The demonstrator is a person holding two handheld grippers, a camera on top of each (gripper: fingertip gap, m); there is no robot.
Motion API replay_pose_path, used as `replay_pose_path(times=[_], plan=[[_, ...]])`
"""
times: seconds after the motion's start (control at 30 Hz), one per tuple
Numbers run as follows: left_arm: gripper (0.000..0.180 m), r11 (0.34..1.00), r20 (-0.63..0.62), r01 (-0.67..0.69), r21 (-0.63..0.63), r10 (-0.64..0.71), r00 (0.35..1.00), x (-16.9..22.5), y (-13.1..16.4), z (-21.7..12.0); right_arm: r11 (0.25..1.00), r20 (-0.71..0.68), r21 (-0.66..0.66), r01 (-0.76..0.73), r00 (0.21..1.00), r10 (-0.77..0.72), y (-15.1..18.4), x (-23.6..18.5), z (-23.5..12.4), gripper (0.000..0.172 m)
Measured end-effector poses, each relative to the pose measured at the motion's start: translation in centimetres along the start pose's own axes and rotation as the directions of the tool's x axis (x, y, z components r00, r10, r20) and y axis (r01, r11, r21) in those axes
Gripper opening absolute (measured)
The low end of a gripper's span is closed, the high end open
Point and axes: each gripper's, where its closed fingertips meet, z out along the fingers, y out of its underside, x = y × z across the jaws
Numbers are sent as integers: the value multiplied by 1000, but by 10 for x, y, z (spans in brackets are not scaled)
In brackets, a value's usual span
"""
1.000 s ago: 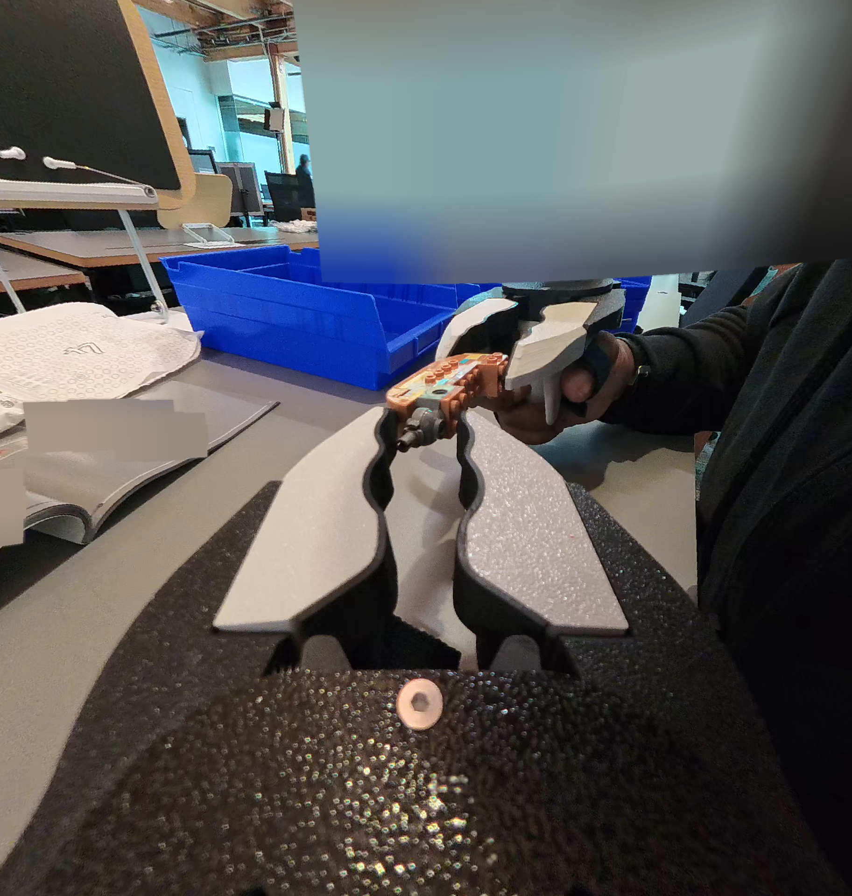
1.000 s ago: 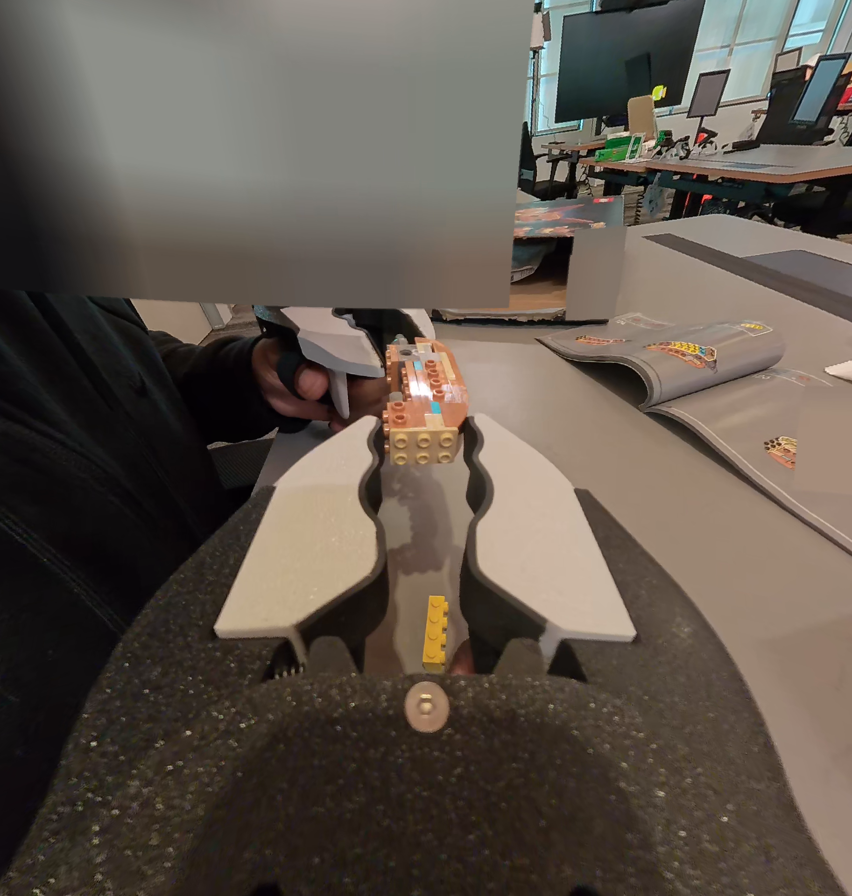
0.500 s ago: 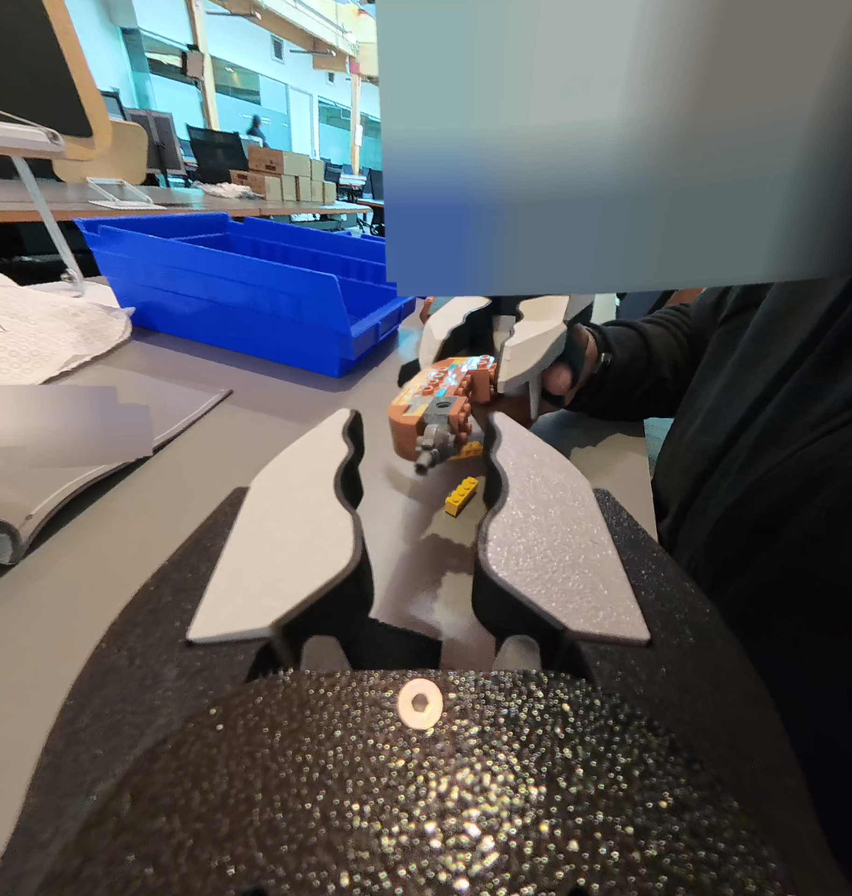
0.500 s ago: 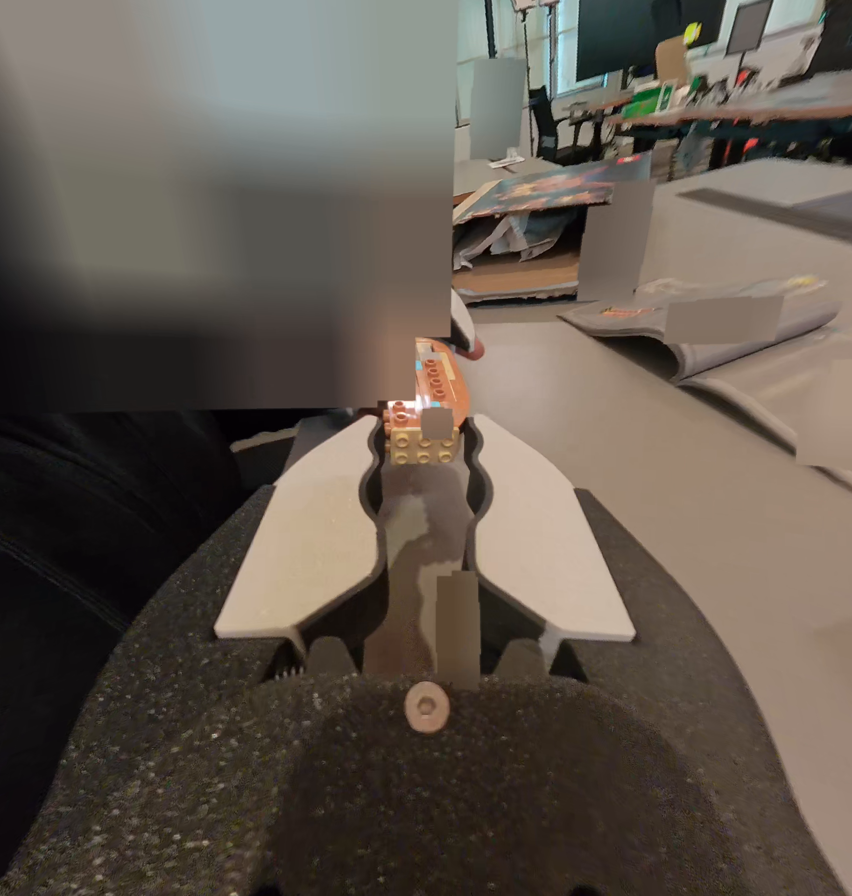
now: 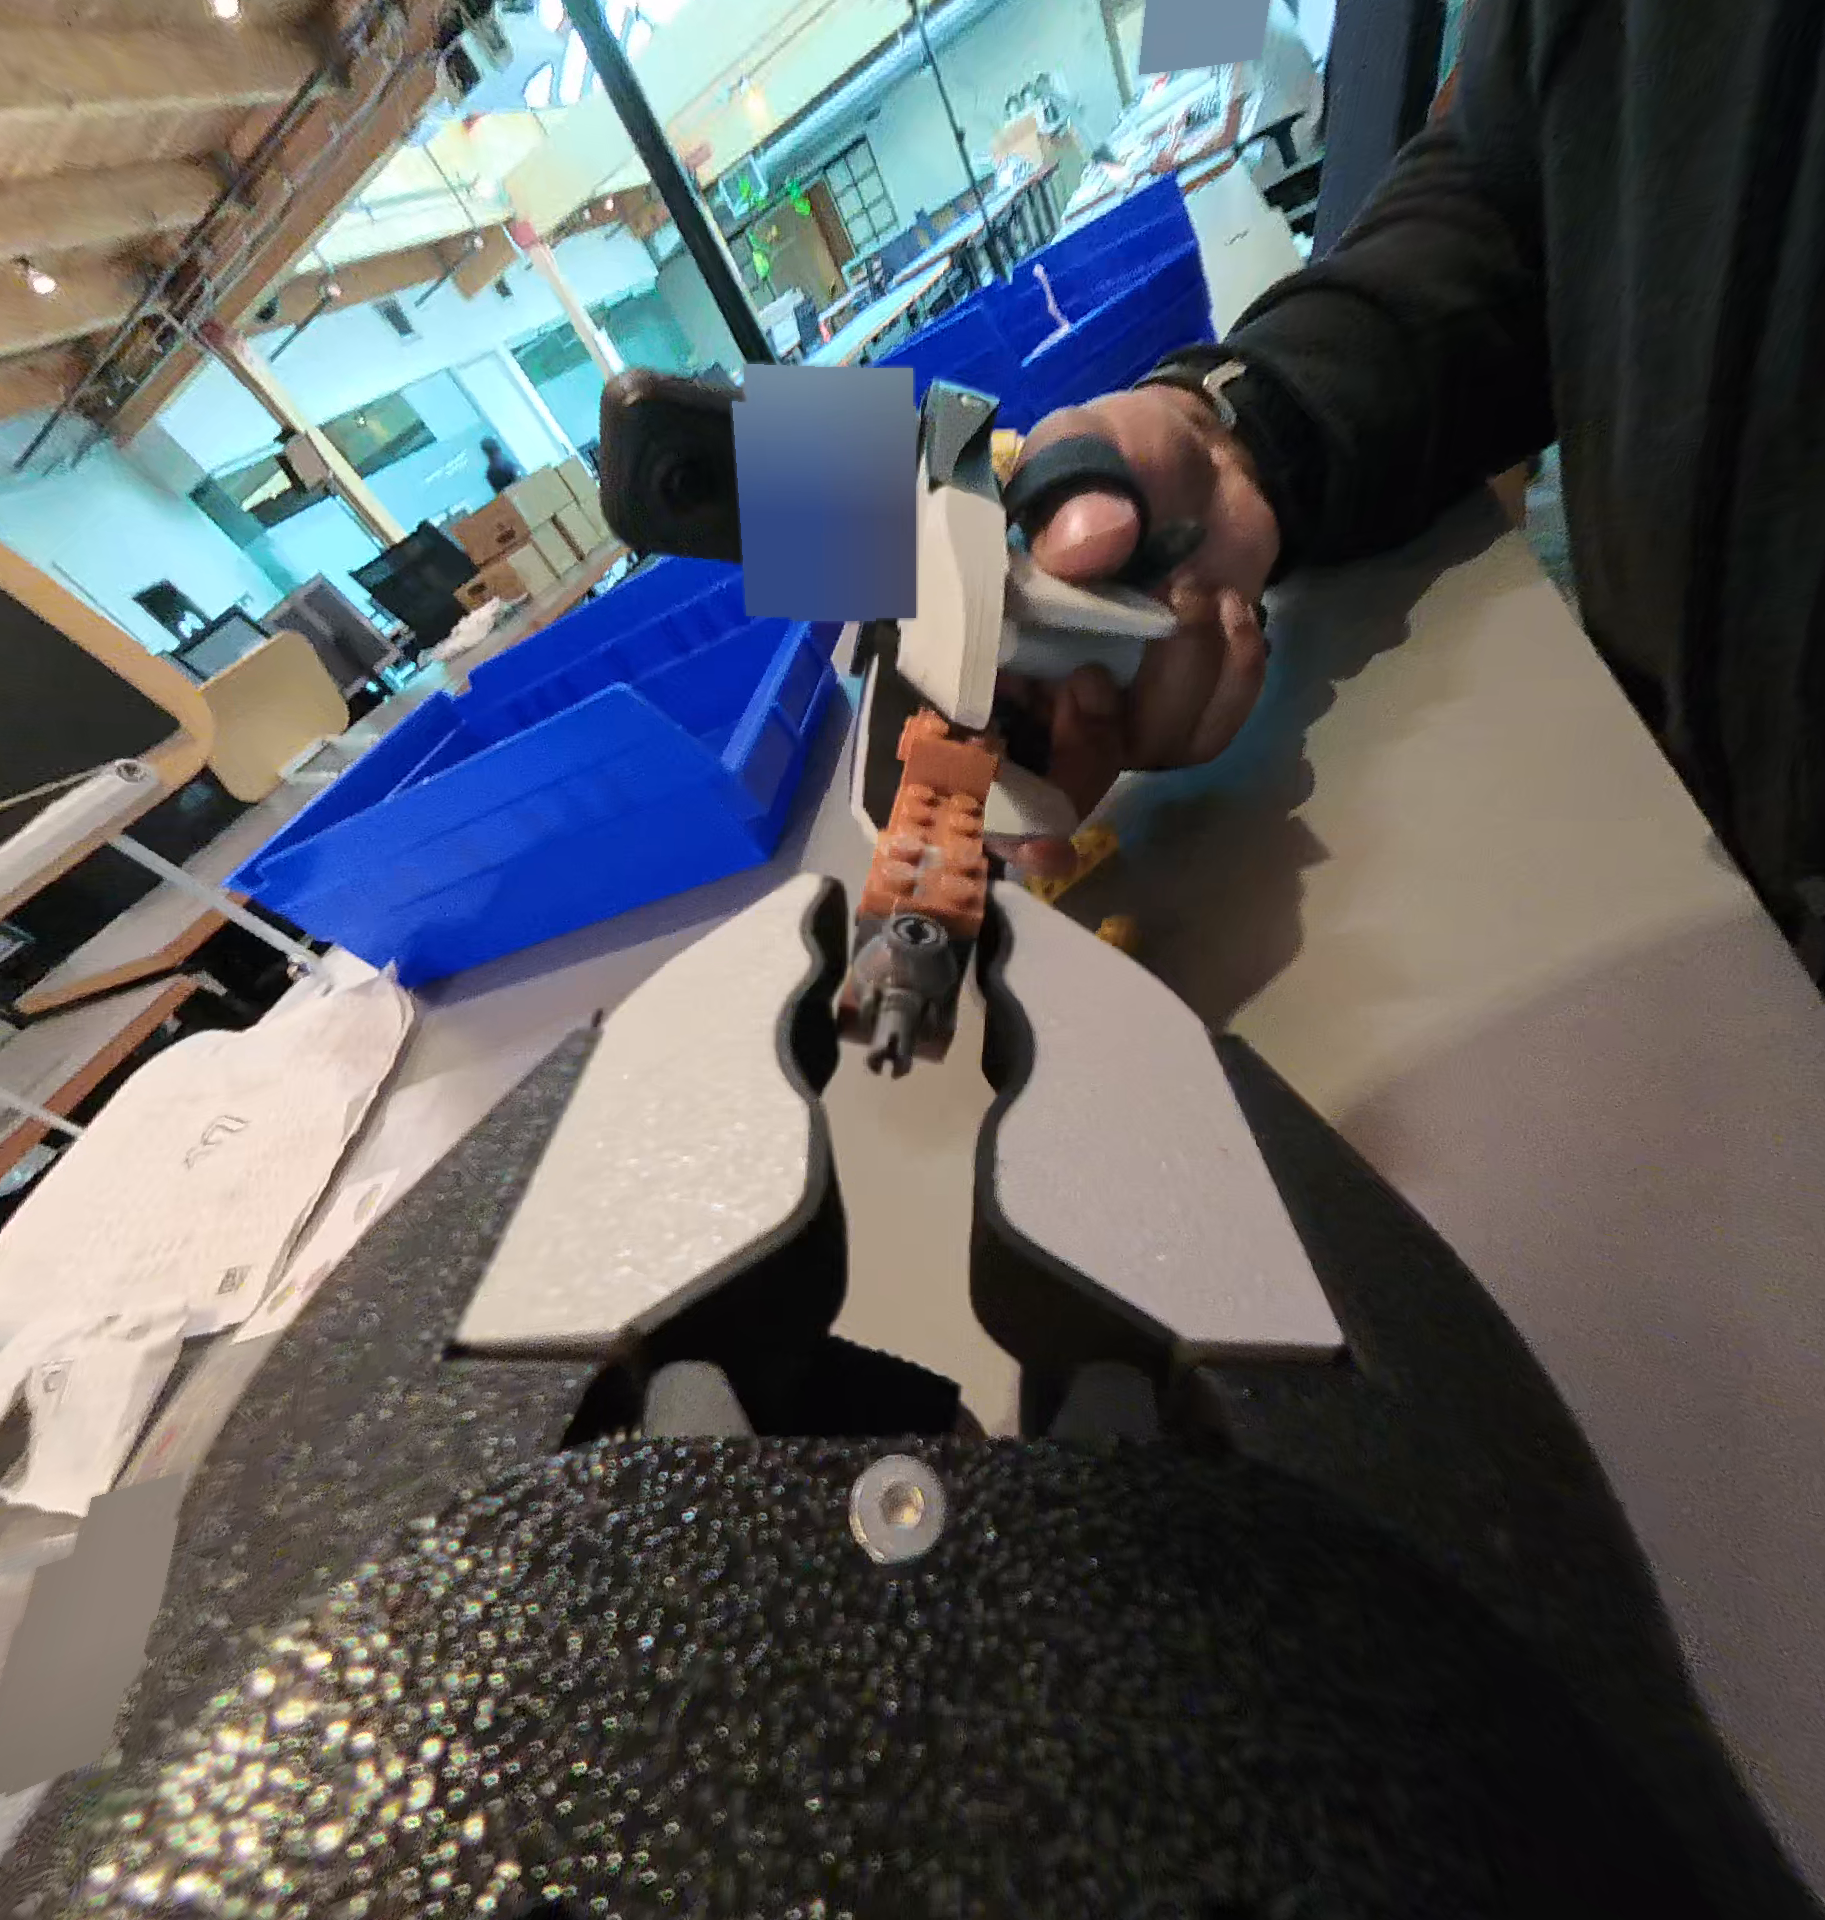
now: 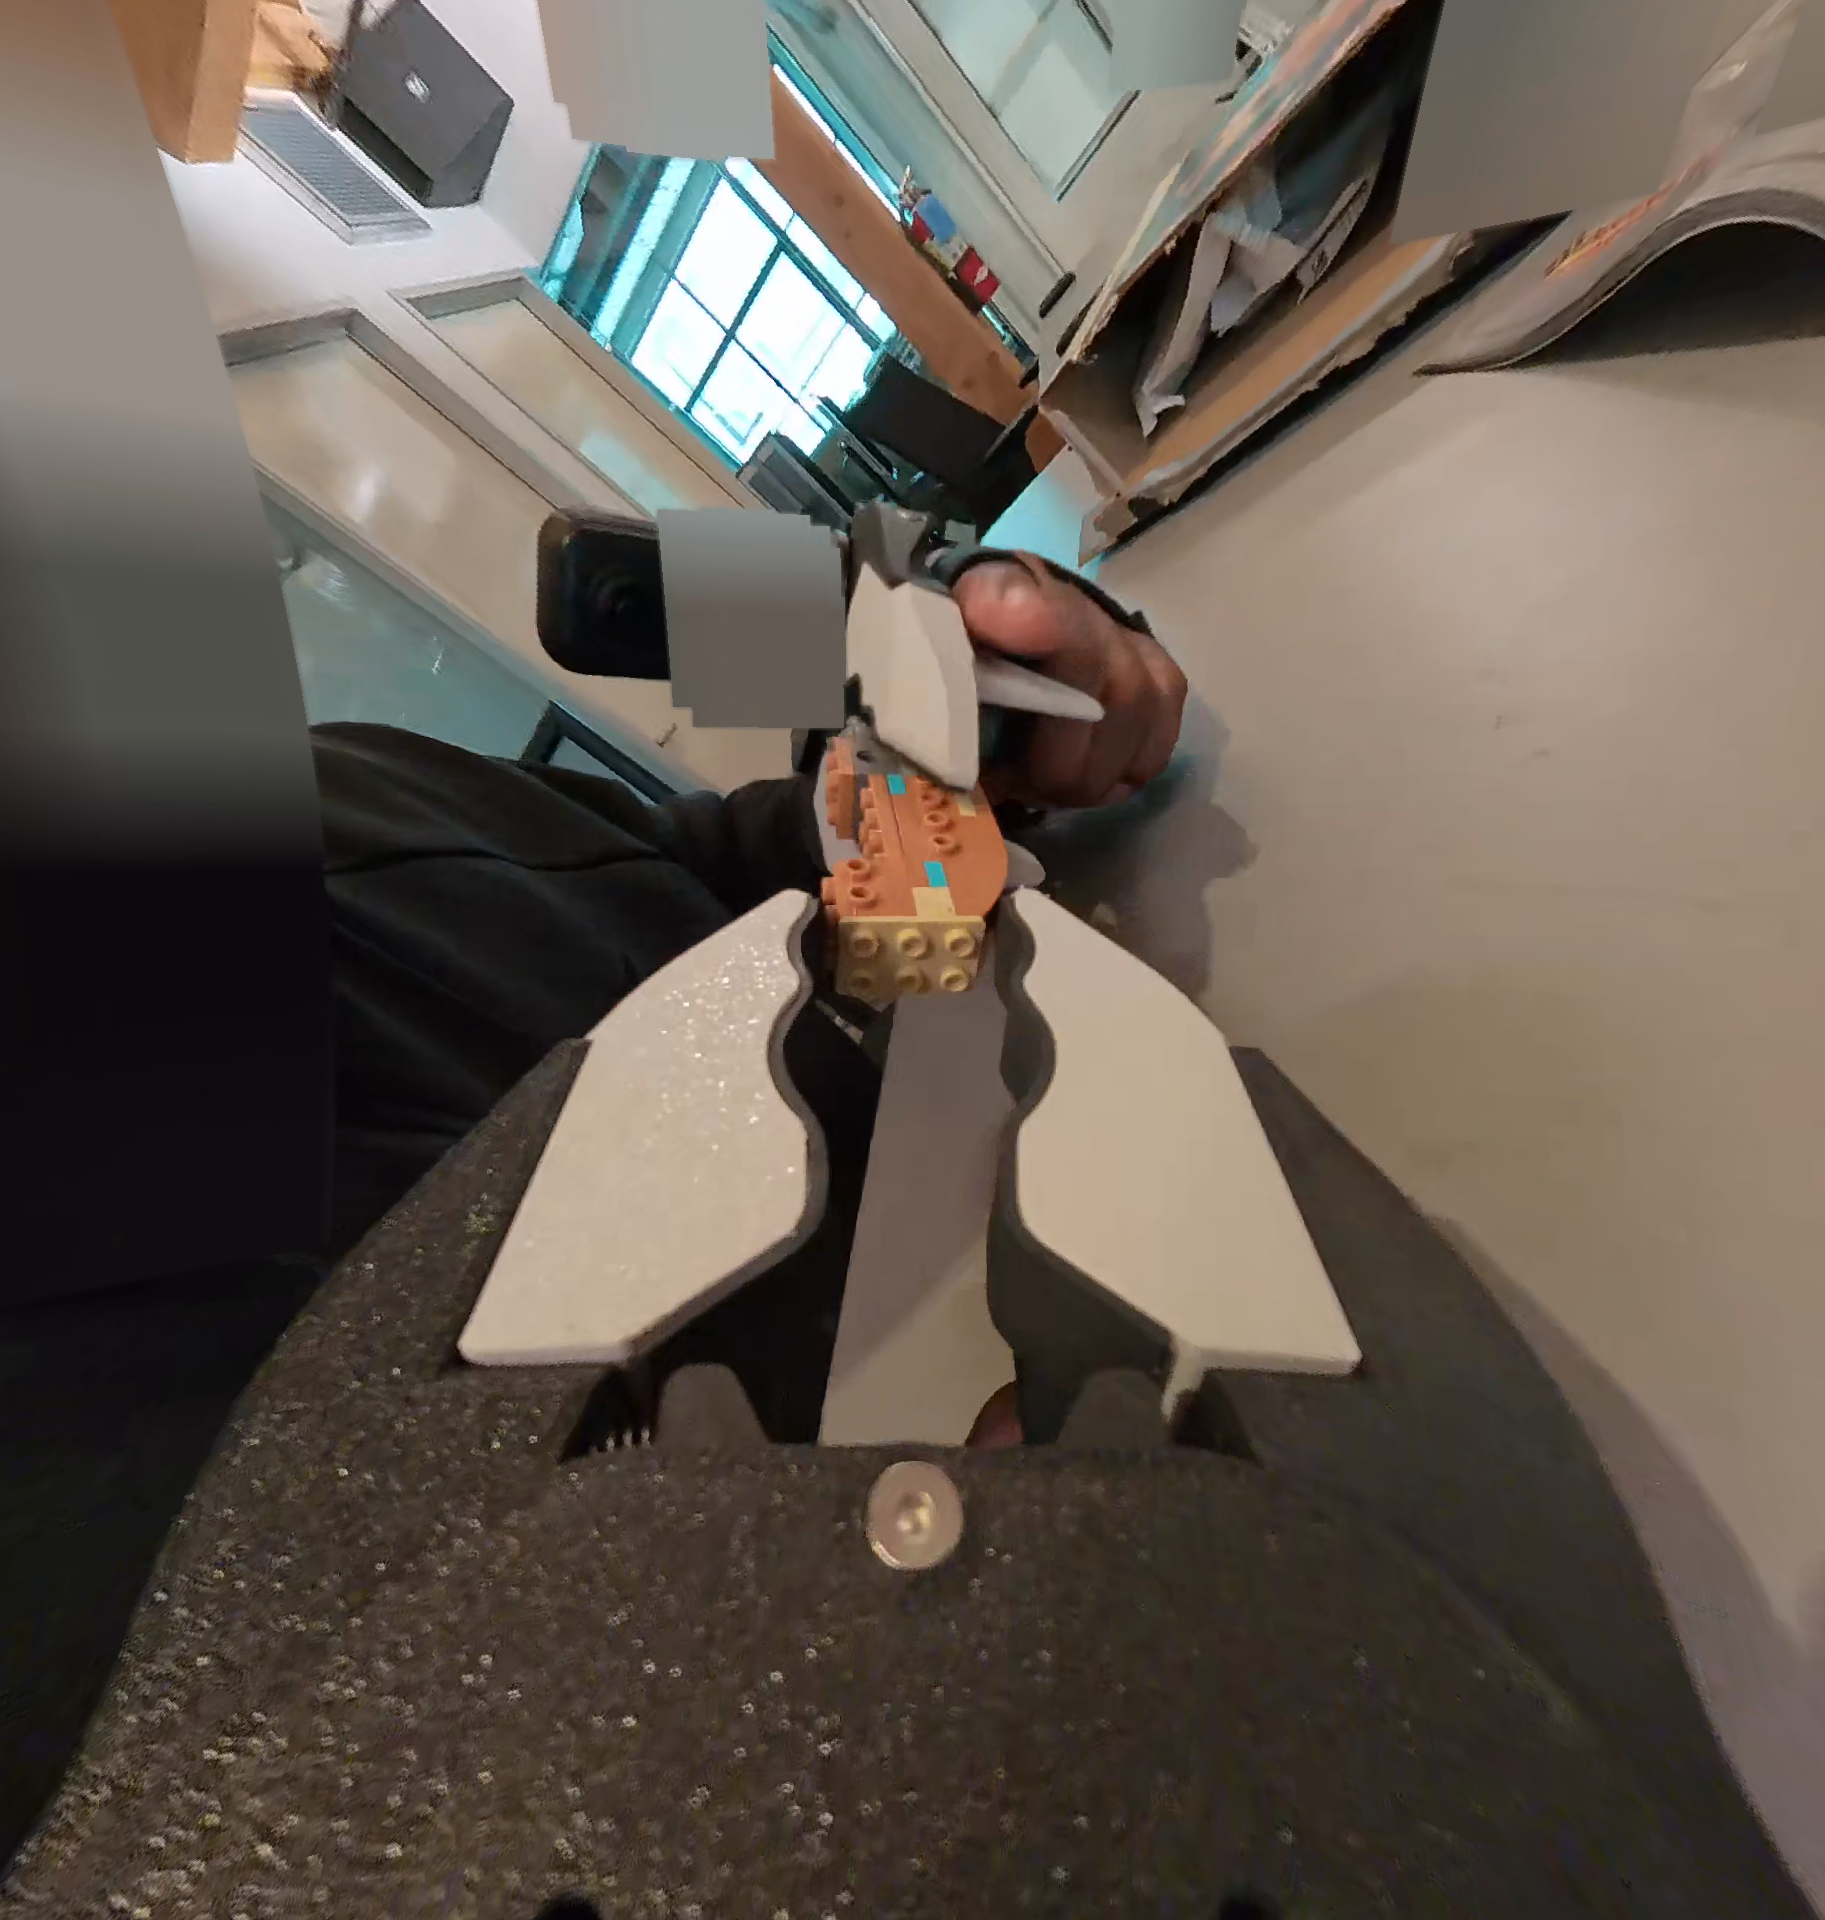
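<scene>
The left gripper has its jaws clamped on one end of a small brick model, the end with a dark grey knob and pin. The brown, studded body runs forward from those jaws. At its far end, straight ahead of the left jaws and a little higher, the right gripper has its jaws clamped on the model's tan studded block, one pad against each side. The model therefore spans from one pair of jaws to the other and is held clear of the worktop, with both devices tilted well off level.

A hand in a dark sleeve wraps the right device's handle just beyond the model. From the opposite side, the other hand shows behind the left device.

Below and just to the right of the left jaws, a few loose yellow pieces lie on the worktop. Blue bins stand ahead and to the left of those jaws, and a white paper bag lies nearer on the same side. Well ahead and to the right of the right jaws are an open booklet and a torn cardboard box.
</scene>
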Motion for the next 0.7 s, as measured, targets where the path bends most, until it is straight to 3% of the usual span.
replay_pose_path(times=[0.1, 0.2, 0.33, 0.4, 0.5, 0.7], plan=[[21, 999, 15, 38, 7, -39, 999, -1, 1, 3, 1000, -17, 4, 2, 1000, -2, -3, 3, -3, 32], [21, 992, 20, 115, -51, -114, 993, -4, 9, 3, 991, -128, -77, 106, 985, -115, -1, 15, -13, 40], [21, 946, 48, 261, -194, -256, 965, -8, 29, -2, 898, -365, -306, 315, 833, -417, 3, 42, -46, 34], [21, 902, 33, 340, -266, -344, 938, -3, 39, -3, 845, -367, -421, 330, 790, -492, 16, 45, -53, 31], [21, 818, 21, 446, -363, -471, 882, 7, 52, -5, 821, -315, -473, 319, 809, -496, 34, 37, -44, 23], [21, 717, 1, 478, -507, -555, 832, 26, 70, -7, 698, -352, -646, 308, 691, -631, 51, 58, -37, 16]])
